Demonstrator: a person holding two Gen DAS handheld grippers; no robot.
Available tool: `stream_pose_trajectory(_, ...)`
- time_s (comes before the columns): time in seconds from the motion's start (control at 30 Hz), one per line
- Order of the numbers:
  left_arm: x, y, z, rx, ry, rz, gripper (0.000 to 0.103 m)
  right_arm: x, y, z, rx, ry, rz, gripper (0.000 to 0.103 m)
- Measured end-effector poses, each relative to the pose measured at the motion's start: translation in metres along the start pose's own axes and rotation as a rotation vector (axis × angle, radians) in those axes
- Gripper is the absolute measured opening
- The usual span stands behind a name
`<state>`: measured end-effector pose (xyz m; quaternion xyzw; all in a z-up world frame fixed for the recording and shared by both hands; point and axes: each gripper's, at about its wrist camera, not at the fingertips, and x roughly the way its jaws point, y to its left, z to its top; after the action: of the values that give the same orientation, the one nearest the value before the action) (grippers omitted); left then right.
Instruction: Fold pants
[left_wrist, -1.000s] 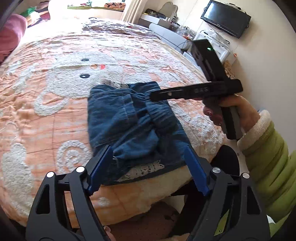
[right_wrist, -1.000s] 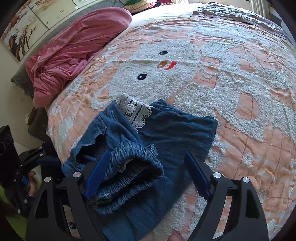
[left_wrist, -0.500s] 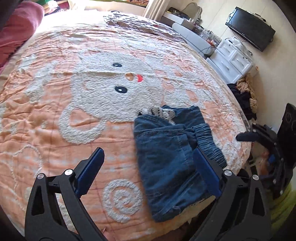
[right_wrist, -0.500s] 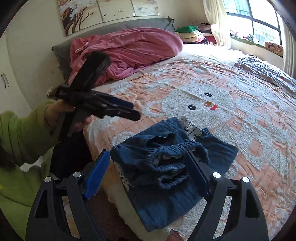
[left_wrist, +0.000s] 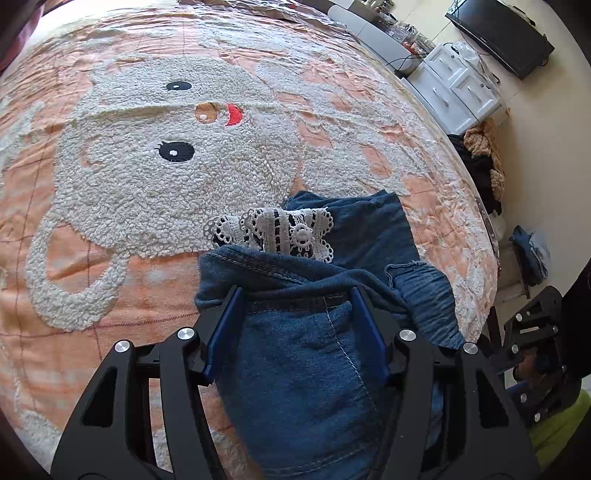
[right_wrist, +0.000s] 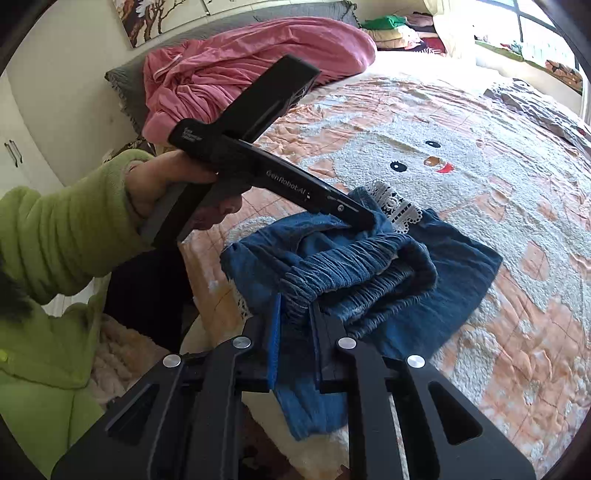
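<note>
Closing in on the pants (left_wrist: 317, 354), both grippers are now working the denim where half a sec ago they were hanging back, wide open, off the fabric. That means the next fold is prob. starting: two grips being set on the bundle's near end.

The left gripper (left_wrist: 295, 295) is sitting partway open w/ a fold of denim between its blue pads (left_wrist: 225, 332), cloth touching both; not clear it's pinching yet. In the right wrist view its tip is pressing into the top edge of the pants beside the lace trim (right_wrist: 395, 206).

The right gripper (right_wrist: 297, 306) is narrowed almost shut, its jaws clamping the gathered waistband (right_wrist: 354, 269) at the near-left corner of the bundle.

The pants are lying bunched on the bed (left_wrist: 122, 284) near its front edge, over the bunny pattern, part hanging over the side, lace poking out at the far end. Still lumpy, so, as a guess, at least one more fold and a smoothing pass are needed. Risk: waistband elastic slipping out if pulled hard.
</note>
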<state>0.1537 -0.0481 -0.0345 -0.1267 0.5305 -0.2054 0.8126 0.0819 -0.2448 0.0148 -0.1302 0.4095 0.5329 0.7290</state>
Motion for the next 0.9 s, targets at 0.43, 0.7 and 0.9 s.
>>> stream_pose_trajectory(0.43,0.000,-0.006,0.004,0.039,0.004,0.007,0.056,-0.029,0.044,-0.016,-0.062,-0.146,-0.057,0.037)
stream_pose_trajectory(0.7,-0.001,-0.004,0.003,0.045,0.006,0.005,0.057,0.031,0.108,0.019,-0.413,-0.086,-0.117,0.037)
stream_pose_trajectory(0.9,0.003,-0.006,0.000,0.076,0.006,0.034,0.057,0.090,0.102,0.032,-0.514,0.026,-0.240,0.010)
